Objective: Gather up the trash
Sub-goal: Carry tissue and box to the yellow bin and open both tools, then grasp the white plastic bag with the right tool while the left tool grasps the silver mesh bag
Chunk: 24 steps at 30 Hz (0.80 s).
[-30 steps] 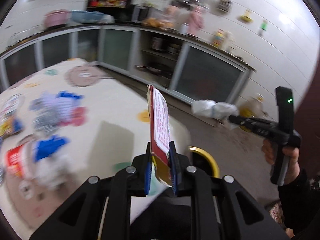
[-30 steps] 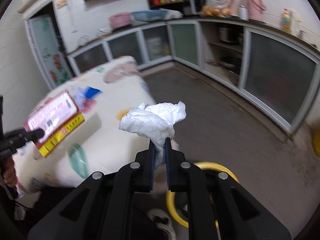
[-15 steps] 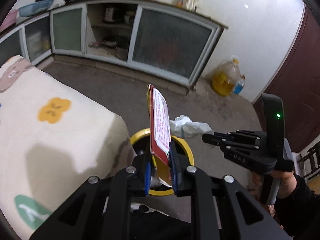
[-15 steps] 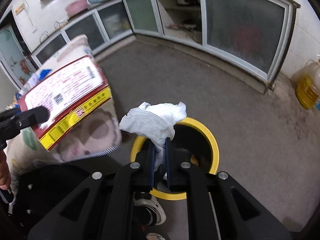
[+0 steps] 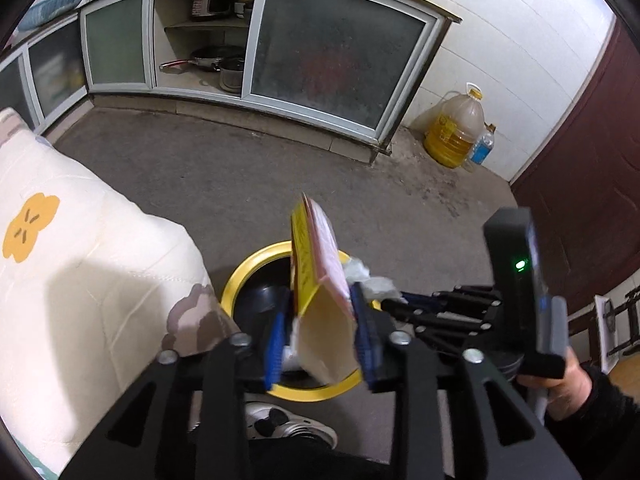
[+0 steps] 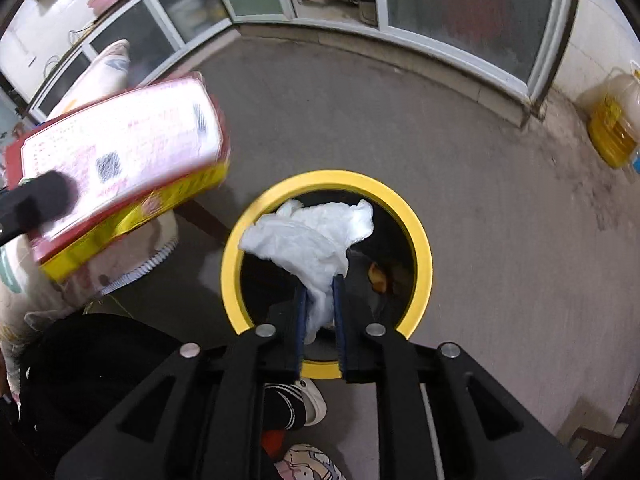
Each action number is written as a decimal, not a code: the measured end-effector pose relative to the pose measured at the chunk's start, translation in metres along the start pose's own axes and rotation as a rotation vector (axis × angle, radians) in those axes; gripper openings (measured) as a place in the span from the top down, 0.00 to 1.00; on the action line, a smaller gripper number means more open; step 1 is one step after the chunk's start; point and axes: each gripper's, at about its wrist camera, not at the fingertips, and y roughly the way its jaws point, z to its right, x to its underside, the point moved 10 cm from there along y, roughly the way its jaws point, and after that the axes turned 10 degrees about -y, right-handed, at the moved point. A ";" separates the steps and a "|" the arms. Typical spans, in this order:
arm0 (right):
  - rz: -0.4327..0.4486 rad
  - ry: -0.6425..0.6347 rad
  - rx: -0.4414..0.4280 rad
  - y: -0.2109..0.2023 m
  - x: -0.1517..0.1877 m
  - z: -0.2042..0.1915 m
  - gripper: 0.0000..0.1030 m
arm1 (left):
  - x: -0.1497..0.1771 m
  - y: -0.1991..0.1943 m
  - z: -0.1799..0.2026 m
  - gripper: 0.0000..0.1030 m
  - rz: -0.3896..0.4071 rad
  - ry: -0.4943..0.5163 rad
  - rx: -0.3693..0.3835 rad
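Observation:
A yellow-rimmed bin (image 6: 420,240) with a black inside stands on the floor, also in the left wrist view (image 5: 240,280). My left gripper (image 5: 320,320) is open over it; the red and yellow snack packet (image 5: 316,264) sits loose and tilted between its spread fingers, blurred. The packet also shows at the left of the right wrist view (image 6: 120,168). My right gripper (image 6: 320,308) is shut on a crumpled white tissue (image 6: 308,240) just above the bin's opening. It shows in the left wrist view (image 5: 396,304) beside the packet.
A cream patterned table edge (image 5: 80,260) lies left of the bin. A yellow oil jug (image 5: 456,132) and a small bottle (image 5: 480,148) stand by the wall. Glass-front cabinets (image 5: 328,56) run along the back. The person's shoe (image 6: 308,400) is near the bin.
Both grippers moved from over the table to above the bin. The left gripper's fingers have spread apart and the packet has tilted and slipped lower between them.

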 end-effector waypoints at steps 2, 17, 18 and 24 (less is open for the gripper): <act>-0.007 0.015 0.020 0.003 0.001 0.008 0.49 | 0.000 -0.002 0.002 0.38 0.007 -0.007 0.007; 0.226 0.072 0.184 -0.072 -0.003 0.054 0.44 | -0.005 -0.123 -0.009 0.08 0.297 -0.085 0.064; 0.263 0.057 0.179 -0.081 -0.010 0.046 0.43 | -0.003 -0.136 -0.016 0.08 0.321 -0.103 0.061; 0.425 -0.035 0.084 -0.127 -0.048 -0.009 0.33 | 0.019 -0.209 -0.076 0.08 0.444 -0.175 -0.065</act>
